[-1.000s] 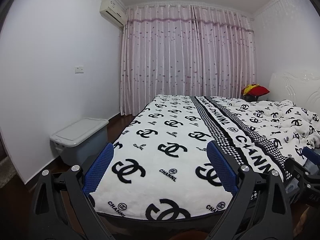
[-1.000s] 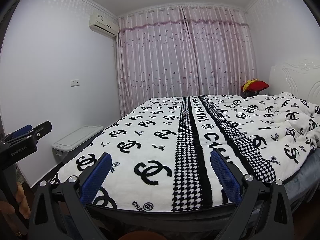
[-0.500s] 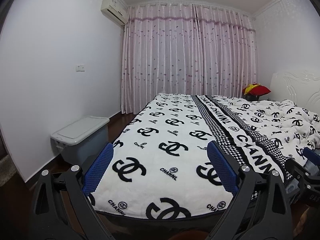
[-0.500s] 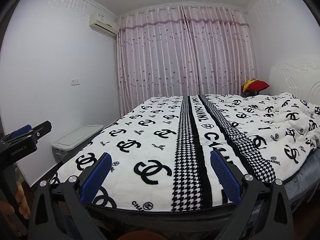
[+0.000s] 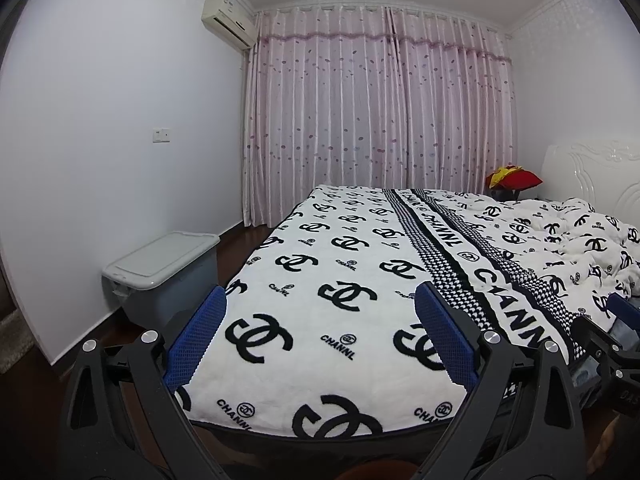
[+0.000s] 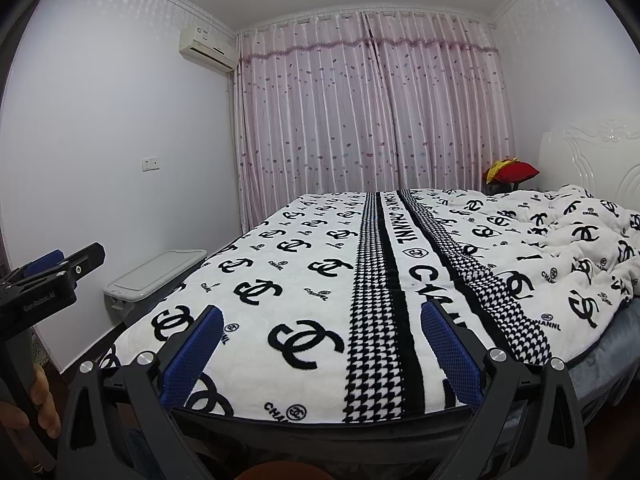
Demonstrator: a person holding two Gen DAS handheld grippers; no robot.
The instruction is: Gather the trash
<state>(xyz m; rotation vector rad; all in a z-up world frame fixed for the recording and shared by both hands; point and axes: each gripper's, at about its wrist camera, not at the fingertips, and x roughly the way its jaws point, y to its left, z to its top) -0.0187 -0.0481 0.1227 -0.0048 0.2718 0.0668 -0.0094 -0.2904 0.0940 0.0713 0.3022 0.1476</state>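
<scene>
I see no trash in either view. My left gripper (image 5: 320, 312) is open and empty, its blue-padded jaws spread wide above the foot of the bed (image 5: 340, 280). My right gripper (image 6: 320, 320) is also open and empty, held over the same bed end (image 6: 320, 280). The left gripper also shows at the left edge of the right wrist view (image 6: 60, 268). The right gripper shows at the right edge of the left wrist view (image 5: 616, 320). The bed carries a white blanket with black logos, flat on the left and rumpled at the right.
A grey lidded storage box (image 5: 160, 268) stands on the dark floor between the bed and the left wall. Pink curtains (image 5: 380, 120) cover the far wall. A red and yellow item (image 5: 514, 178) sits by the white headboard (image 5: 600, 172).
Both views have shifted only slightly; the left gripper has drifted a little. Both grippers stay open and empty.
</scene>
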